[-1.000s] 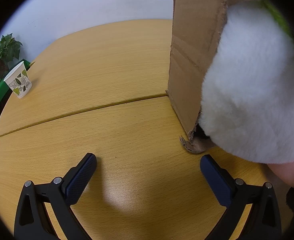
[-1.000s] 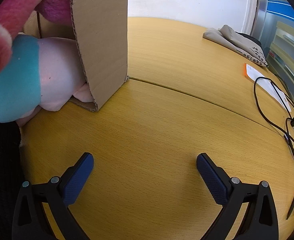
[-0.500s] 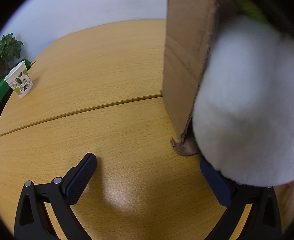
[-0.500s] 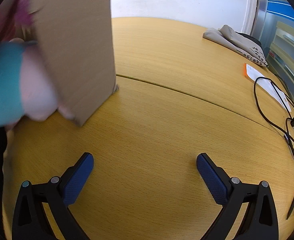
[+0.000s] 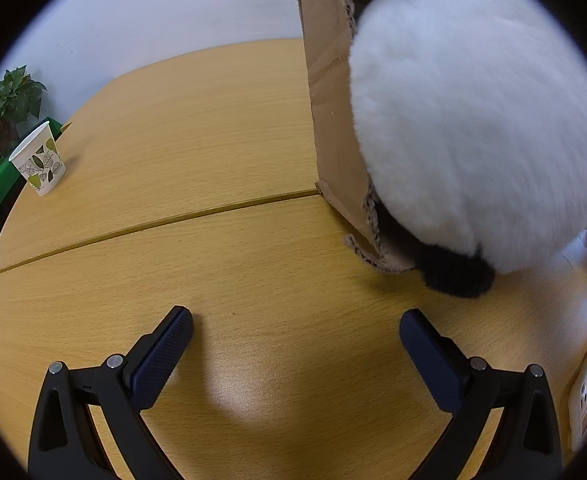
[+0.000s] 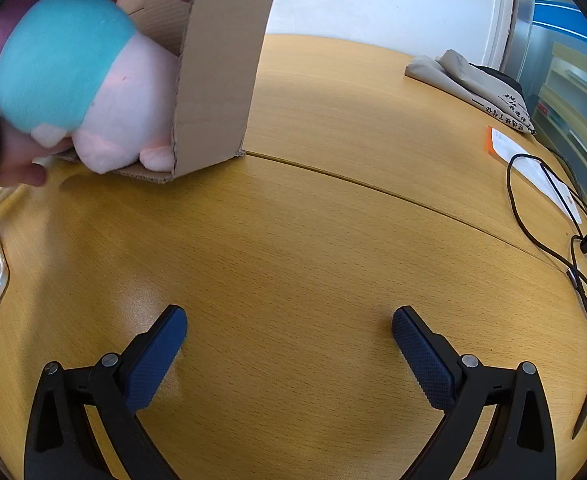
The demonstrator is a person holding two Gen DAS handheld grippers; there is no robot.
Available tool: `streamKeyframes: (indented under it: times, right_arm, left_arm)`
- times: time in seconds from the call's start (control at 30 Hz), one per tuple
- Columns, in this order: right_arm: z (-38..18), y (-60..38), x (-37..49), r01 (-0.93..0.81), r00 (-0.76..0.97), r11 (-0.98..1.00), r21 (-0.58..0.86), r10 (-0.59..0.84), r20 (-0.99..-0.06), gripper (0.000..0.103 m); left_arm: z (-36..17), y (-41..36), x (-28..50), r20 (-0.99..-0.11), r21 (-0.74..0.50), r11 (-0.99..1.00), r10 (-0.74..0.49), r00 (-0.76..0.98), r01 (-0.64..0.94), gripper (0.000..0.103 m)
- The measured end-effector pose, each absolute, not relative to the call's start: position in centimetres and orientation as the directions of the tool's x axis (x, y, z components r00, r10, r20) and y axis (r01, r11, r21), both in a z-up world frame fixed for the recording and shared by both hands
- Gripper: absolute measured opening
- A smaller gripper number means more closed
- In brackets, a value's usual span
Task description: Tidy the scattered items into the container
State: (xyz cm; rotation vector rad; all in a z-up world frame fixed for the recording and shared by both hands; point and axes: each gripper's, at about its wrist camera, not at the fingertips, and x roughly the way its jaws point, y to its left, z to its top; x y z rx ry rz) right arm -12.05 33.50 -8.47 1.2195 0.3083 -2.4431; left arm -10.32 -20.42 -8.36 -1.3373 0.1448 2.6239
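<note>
Both tongs [image 5: 295, 330] [image 6: 289, 328] gape empty; plush-stuffed cardboard box [image 6: 217, 80] ahead.

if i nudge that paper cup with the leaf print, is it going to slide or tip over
The paper cup looks empty and light, so a nudge would probably shift it easily. It stands upright on a base narrower than its rim, so a push near the top seems likely to tip it. On its side it would probably roll in a curve across the table.

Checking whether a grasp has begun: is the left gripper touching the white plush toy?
Apart. The left wrist view shows bare table between the open left gripper and the white plush toy in the cardboard box.
</note>
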Motion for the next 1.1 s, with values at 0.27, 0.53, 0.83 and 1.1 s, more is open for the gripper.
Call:
streamKeyframes:
  times: [0.27, 0.53, 0.83, 1.1]
  right_arm:
    - [-8.45, 33.50, -12.03, 0.437, -0.545, -0.899, -0.022, -0.245, -0.802, 0.103]
    - [-8.45, 33.50, -12.03, 0.437, -0.545, -0.899, -0.022, -0.246, -0.802, 0.103]
    - [-8.45, 33.51, -12.02, 0.439, -0.544, -0.898, -0.021, -0.247, -0.802, 0.103]
    - [-8.53, 33.67, -12.39, 0.424, -0.544, -0.906, -0.020, -0.236, -0.805, 0.103]
  left_arm:
    - [-8.33, -20.55, -10.29, -0.809, -0.001, -0.977, 0.126, -0.574, -0.214, 0.103]
    - [-8.29, -20.37, -10.11, -0.809, 0.000, -0.975, 0.130, -0.573, -0.222, 0.103]
    - [-8.29, -20.43, -10.05, -0.809, 0.000, -0.975, 0.130, -0.573, -0.222, 0.103]
    - [-8.30, -20.47, -10.02, -0.809, 0.000, -0.975, 0.130, -0.574, -0.221, 0.103]
